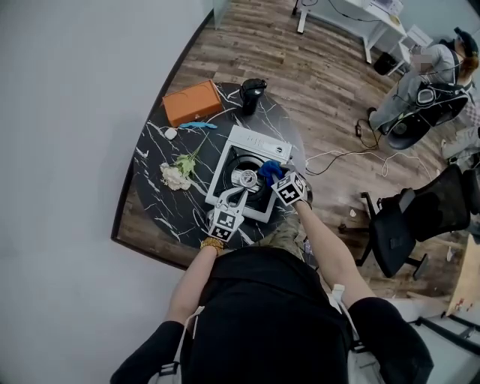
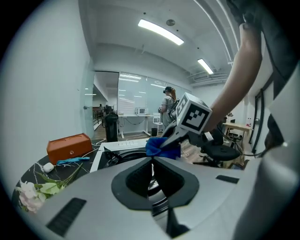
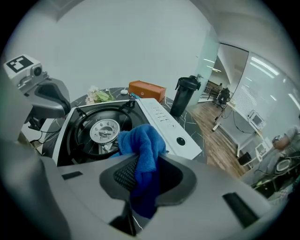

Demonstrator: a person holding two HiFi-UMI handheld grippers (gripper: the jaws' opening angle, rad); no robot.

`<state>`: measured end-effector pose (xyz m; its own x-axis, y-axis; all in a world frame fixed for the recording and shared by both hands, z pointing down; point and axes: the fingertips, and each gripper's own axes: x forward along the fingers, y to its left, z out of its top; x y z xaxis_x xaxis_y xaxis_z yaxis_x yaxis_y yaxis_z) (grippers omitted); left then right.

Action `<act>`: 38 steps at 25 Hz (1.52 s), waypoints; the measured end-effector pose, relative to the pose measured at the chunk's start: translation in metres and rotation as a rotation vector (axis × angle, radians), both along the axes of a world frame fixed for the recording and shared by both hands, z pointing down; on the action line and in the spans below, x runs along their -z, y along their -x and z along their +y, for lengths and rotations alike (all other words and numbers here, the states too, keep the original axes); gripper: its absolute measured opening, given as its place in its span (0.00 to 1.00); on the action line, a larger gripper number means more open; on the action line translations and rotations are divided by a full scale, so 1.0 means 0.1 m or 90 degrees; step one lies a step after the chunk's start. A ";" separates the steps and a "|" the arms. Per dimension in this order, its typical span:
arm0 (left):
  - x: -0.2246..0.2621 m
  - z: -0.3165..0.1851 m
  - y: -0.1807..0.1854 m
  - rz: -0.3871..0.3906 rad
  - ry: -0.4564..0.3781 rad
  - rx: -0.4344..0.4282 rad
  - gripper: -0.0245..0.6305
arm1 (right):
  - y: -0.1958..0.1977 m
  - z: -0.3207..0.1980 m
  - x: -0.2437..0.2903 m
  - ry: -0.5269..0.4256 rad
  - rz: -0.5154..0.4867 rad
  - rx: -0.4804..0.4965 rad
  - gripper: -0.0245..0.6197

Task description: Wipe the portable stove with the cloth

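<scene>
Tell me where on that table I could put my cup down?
The near-left of the table, between flower and edge, is bare. Crowded: the stove fills the middle; box and jug line the far side.

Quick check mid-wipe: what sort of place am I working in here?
Most likely an office or lab, not a kitchen: rolling office chairs, a white desk and glass partitions. The stove just sits on a round dark table.
</scene>
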<state>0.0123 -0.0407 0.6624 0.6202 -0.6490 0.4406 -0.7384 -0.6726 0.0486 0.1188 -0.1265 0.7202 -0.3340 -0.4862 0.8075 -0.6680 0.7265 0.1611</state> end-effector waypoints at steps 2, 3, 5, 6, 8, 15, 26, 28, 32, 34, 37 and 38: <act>-0.11 0.04 0.00 -0.011 0.014 -0.008 0.05 | 0.01 0.00 -0.02 0.006 0.009 0.008 0.15; -0.15 0.05 0.00 -0.014 0.021 -0.010 0.05 | 0.02 0.01 -0.03 0.009 0.014 0.013 0.15; -0.24 0.08 0.01 -0.015 0.045 -0.011 0.05 | 0.06 0.05 -0.04 0.016 0.020 0.025 0.14; -0.30 0.10 0.00 -0.012 0.063 -0.010 0.05 | 0.07 0.08 -0.04 0.019 0.021 0.031 0.14; -0.36 0.15 -0.02 -0.010 0.083 -0.015 0.05 | 0.10 0.16 -0.05 0.022 0.022 0.043 0.14; -0.36 0.14 -0.03 -0.031 0.076 -0.041 0.05 | 0.25 0.41 -0.08 0.025 0.010 0.091 0.14; -0.34 0.16 -0.02 -0.056 0.073 -0.044 0.05 | 0.47 0.91 -0.05 0.096 -0.073 0.151 0.13; -0.34 0.15 -0.04 -0.057 0.071 -0.050 0.05 | 0.49 0.94 -0.06 0.138 -0.124 0.151 0.13; -0.37 0.18 -0.06 -0.065 0.068 -0.065 0.05 | 0.34 0.78 0.11 0.207 -0.210 0.165 0.14; -0.37 0.17 -0.05 -0.064 0.066 -0.066 0.05 | 0.12 0.44 0.18 0.147 -0.165 0.137 0.14; -0.37 0.16 -0.04 -0.058 0.065 -0.060 0.05 | -0.10 0.06 0.15 0.083 -0.058 0.129 0.14; -0.38 0.17 -0.04 -0.059 0.070 -0.056 0.05 | -0.12 0.01 0.11 0.081 -0.031 0.137 0.14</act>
